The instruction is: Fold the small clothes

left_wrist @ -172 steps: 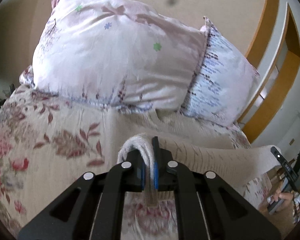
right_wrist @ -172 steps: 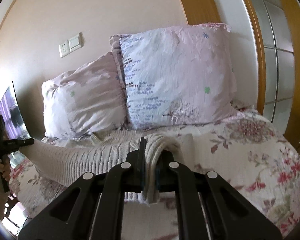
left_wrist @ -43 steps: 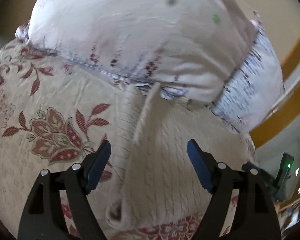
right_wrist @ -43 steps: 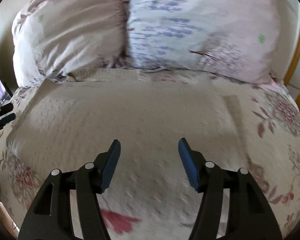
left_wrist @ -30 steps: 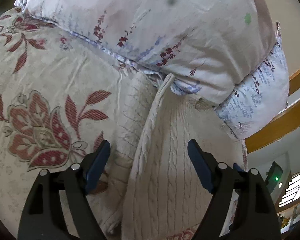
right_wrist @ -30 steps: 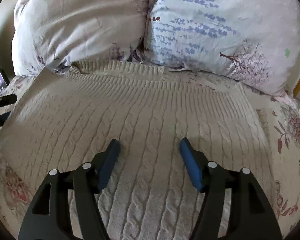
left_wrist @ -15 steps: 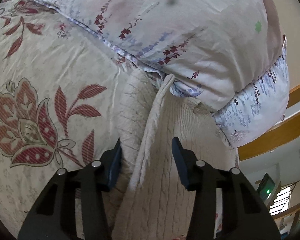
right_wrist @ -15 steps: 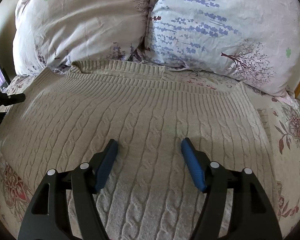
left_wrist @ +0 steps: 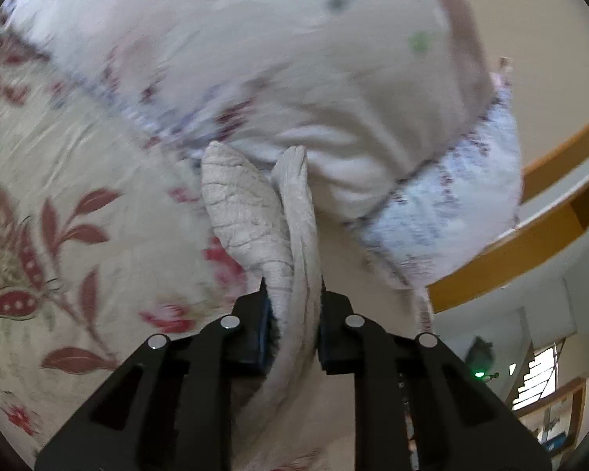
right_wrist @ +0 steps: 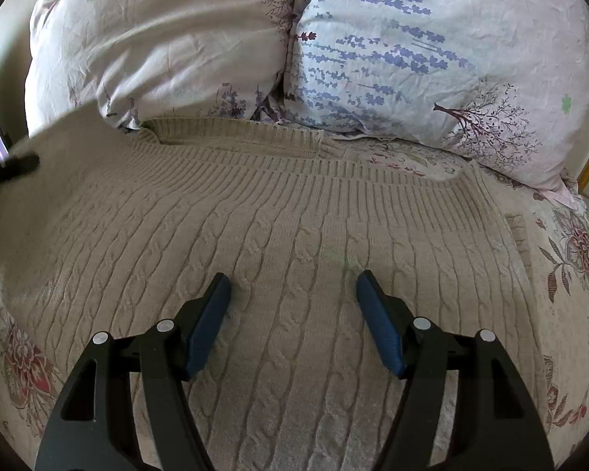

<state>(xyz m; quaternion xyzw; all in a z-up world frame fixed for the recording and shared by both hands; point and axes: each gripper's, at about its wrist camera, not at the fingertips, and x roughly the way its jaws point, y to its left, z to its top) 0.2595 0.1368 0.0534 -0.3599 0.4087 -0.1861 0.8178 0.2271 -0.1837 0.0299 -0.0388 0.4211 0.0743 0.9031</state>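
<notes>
A beige cable-knit sweater lies spread flat on the floral bedspread, its ribbed hem toward the pillows. My right gripper hovers open just over its middle, with nothing between the blue pads. In the left wrist view my left gripper is closing on a bunched edge of the sweater; the knit fills the gap between its pads and stands up in two folds ahead of them. In the right wrist view the sweater's left side is lifted and blurred.
Two floral pillows lean at the head of the bed, just behind the sweater. The bedspread stretches to the left. A wooden frame runs along the right side.
The left gripper's jaws have closed from wide onto the sweater's edge and lifted it off the bedspread. The right gripper has stayed open over the sweater.
</notes>
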